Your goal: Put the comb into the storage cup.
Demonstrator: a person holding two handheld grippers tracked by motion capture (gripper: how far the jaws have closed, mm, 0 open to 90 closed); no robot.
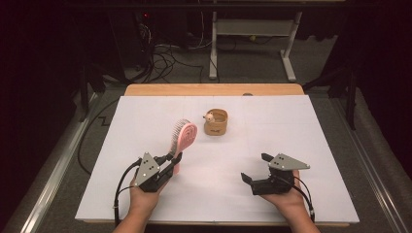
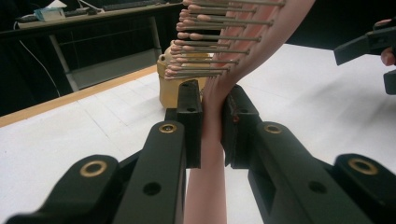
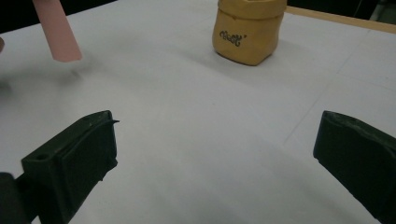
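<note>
On the left of the high view, the left gripper (image 1: 174, 160) has its jaws pinching the handle of one pink hairbrush (image 1: 182, 137). The brush is lifted off the white table (image 1: 145, 111); its head tilts up and away from the hand, toward the middle of the table. In the left gripper view the handle runs straight between the two black jaws, which press on it from both sides just below the head, and the metal bristles with pink tips point to that view's left.

Farther back, near the table's middle, stands one small tan pouch (image 1: 215, 121), well apart from the brush. In the right gripper view it bears a short dark word, too blurred to read. A small pale figure sits at its rim in the high view.

On the right, the right gripper (image 1: 256, 168) rests low over the table with its jaws spread wide and nothing between them, well apart from brush and pouch.
</note>
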